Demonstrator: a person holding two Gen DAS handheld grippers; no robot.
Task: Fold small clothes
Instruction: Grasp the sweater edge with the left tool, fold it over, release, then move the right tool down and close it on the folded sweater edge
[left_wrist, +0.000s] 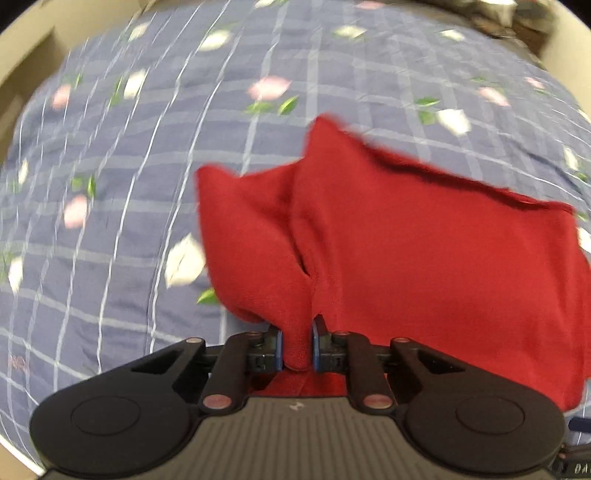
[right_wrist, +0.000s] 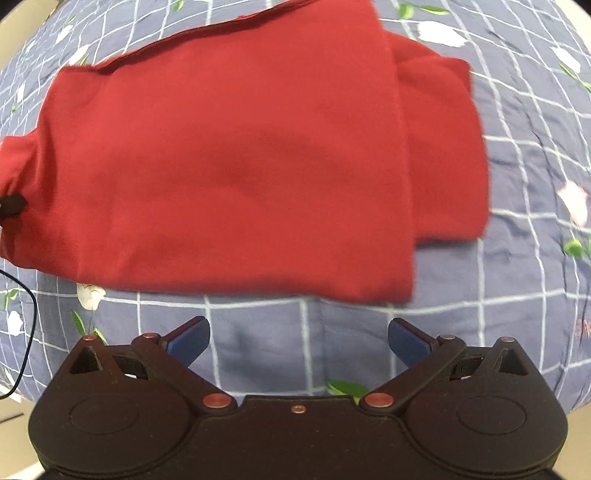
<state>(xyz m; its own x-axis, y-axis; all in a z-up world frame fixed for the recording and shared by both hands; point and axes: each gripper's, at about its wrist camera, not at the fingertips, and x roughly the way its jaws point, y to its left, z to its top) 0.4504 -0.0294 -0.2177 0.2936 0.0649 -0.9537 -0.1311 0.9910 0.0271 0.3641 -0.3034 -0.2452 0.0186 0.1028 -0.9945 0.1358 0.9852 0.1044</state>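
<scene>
Left gripper (left_wrist: 297, 350): jaws closed to a narrow gap, pinching a bunched fold of the red garment (left_wrist: 406, 240), which rises ahead of the fingers and drapes to their right over the checked bedspread (left_wrist: 110, 184). Right gripper (right_wrist: 299, 341): jaws spread wide, empty, hovering just short of the garment's near edge (right_wrist: 258, 284). The fabric appears soft, light and limp; expect sagging. Recommended hold: a hem or corner, taking all layers together. Both grippers point forward, angled down at the bed.
</scene>
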